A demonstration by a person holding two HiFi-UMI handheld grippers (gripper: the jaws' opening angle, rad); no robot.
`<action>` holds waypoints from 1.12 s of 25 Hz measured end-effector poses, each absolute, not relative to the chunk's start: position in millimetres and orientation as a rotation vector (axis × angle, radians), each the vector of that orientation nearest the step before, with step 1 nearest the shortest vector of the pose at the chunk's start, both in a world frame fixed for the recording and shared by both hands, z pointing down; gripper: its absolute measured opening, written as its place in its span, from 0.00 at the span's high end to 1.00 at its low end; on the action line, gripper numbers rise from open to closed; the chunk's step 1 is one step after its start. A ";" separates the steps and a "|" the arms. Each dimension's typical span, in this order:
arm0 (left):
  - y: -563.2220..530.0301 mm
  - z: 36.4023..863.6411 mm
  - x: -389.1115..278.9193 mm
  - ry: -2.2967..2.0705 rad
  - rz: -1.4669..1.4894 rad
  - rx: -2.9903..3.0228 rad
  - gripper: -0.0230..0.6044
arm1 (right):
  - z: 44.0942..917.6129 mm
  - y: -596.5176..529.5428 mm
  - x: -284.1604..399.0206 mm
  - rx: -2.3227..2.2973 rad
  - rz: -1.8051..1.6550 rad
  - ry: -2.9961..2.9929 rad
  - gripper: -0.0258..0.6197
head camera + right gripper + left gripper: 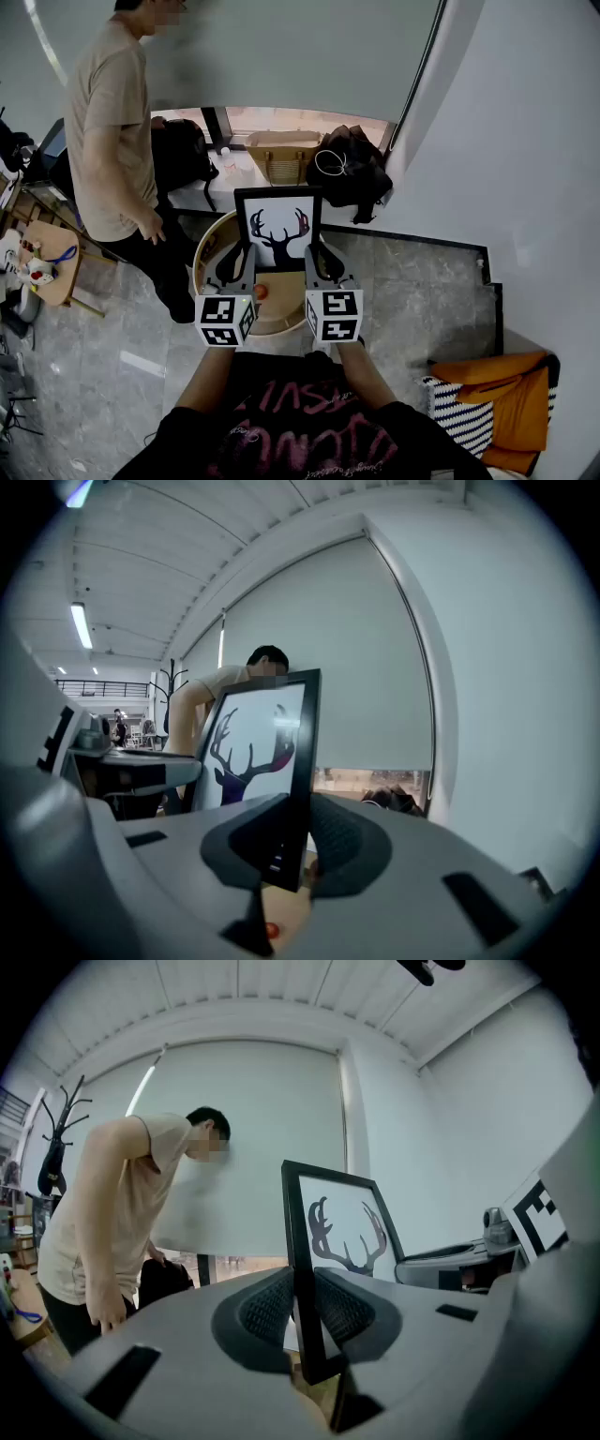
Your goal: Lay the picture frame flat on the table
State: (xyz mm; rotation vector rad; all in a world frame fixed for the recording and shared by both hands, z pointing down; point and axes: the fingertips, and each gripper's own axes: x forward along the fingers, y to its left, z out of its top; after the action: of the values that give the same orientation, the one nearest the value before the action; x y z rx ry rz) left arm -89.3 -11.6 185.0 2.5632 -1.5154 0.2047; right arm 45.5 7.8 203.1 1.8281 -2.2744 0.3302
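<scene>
The picture frame point(277, 228) is black-edged with a dark deer-antler print on white. It stands upright over a round wooden table point(208, 246), held from both sides. My left gripper point(236, 265) is shut on the frame's left edge, and my right gripper point(322, 262) is shut on its right edge. In the left gripper view the frame point(342, 1227) rises between the ribbed pads, with the gripper point(305, 1312) clamped on its black edge. The right gripper view shows the frame point(258, 752) pinched the same way by that gripper point(292, 841).
A person in a beige shirt point(108, 141) stands at the left by the table. A black bag point(352, 169), a backpack point(178, 150) and a wicker basket point(281, 159) sit on the window ledge behind. A small orange-red object point(262, 292) lies on the table. Orange cloth point(497, 403) lies bottom right.
</scene>
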 end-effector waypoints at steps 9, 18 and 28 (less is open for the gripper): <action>-15.8 195.2 -65.9 -1.464 0.230 2.577 0.85 | 213.6 8.8 68.2 1.865 0.365 -2.232 0.83; -26.4 207.9 -32.6 -1.464 0.282 2.554 0.85 | 231.2 -0.6 100.7 1.849 0.430 -2.228 0.83; -41.9 223.3 -16.4 -1.481 0.327 2.510 0.85 | 249.4 -18.5 116.5 1.796 0.497 -2.242 0.83</action>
State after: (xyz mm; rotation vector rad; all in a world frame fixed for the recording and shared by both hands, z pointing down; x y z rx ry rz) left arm -16.4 -41.9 223.3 2.5103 -1.4810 0.3267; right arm 116.5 -18.5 249.4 1.7961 -2.2418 0.4973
